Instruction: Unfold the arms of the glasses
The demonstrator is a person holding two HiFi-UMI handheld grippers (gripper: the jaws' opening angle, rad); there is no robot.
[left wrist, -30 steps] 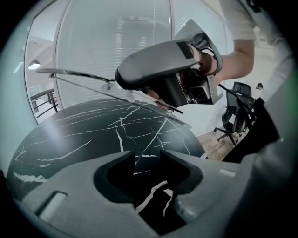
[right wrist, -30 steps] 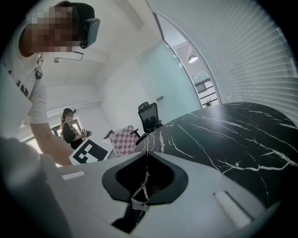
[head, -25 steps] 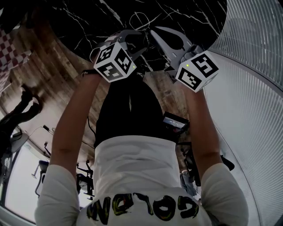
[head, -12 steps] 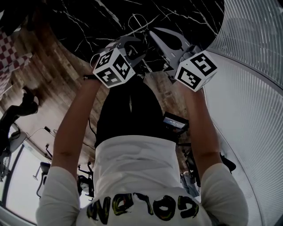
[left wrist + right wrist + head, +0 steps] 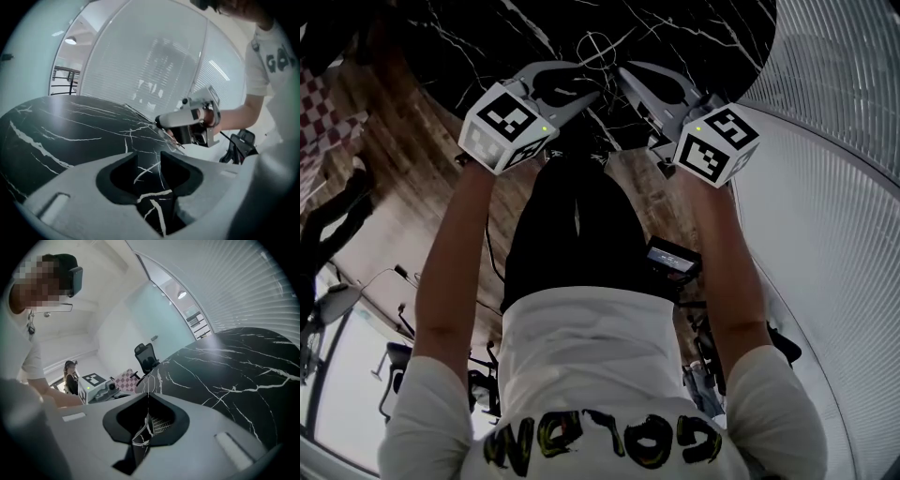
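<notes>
Thin wire-framed glasses (image 5: 598, 47) hang over the black marble table (image 5: 469, 37). My right gripper (image 5: 624, 71) is shut on them. In the right gripper view the wire frame (image 5: 148, 379) stands up from between the closed jaws of the right gripper (image 5: 147, 398). The left gripper view shows the right gripper (image 5: 162, 123) with the glasses' thin arm (image 5: 140, 114) slanting out from it. My left gripper (image 5: 592, 92) sits just left of the glasses, apart from them. Its jaws (image 5: 150, 157) have just been closing a little and still stand open, with only table showing between them.
White slatted blinds (image 5: 834, 122) curve round the table's right side. Wood-look floor (image 5: 403, 159) lies to the left. An office chair (image 5: 146, 357) and a checkered seat (image 5: 123, 379) stand beyond the table, with a seated person (image 5: 71, 376) further back.
My left gripper has rolled, so its marker cube shows another face, and it has lifted and drifted left. The right gripper and the glasses have kept still.
</notes>
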